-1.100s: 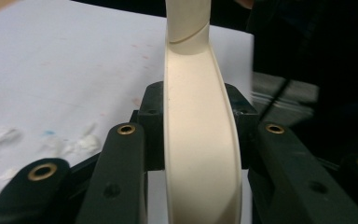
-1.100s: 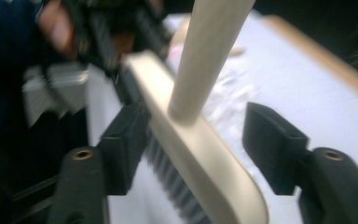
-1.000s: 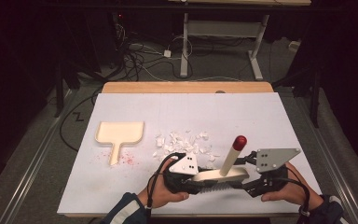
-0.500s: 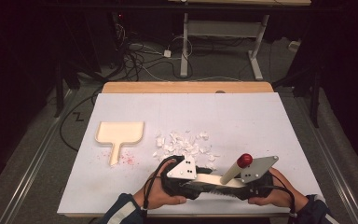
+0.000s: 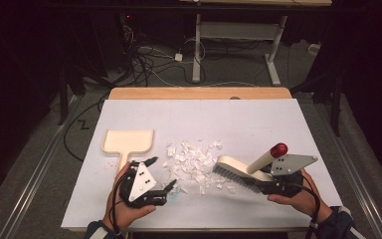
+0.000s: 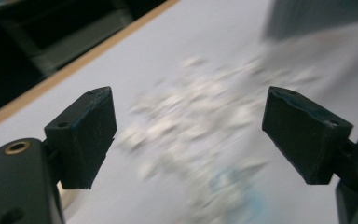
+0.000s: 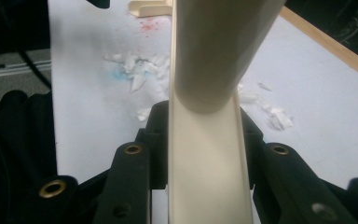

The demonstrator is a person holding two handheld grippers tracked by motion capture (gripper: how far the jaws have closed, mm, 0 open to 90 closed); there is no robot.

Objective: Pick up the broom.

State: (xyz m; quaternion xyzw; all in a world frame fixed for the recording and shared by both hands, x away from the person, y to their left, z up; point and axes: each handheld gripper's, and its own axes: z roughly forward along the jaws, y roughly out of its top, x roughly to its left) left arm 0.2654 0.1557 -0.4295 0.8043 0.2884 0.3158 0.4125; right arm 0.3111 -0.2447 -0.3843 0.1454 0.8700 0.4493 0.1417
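Nearest me, the right gripper [image 5: 263,185] is clamped on the brush [image 5: 241,172], bristles on the tabletop [image 5: 258,119]. Left gripper [image 5: 160,174] has just been opening, nothing between its jaws. Paper scraps [image 5: 194,162] sit between; dustpan [image 5: 127,142] lies farther off, so a hard sweep probably scatters them past it.

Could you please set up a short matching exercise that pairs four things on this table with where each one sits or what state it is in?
Things:
1. dustpan
2. brush
3. paper scraps
4. left gripper

States or places:
A. clamped in the right gripper, with its red-tipped handle pointing up and to the right
B. scattered in a heap at the middle of the white board
C. lying flat at the left, handle toward the person
D. jaws wide apart, nothing between them

Pairs: 1-C, 2-A, 3-B, 4-D
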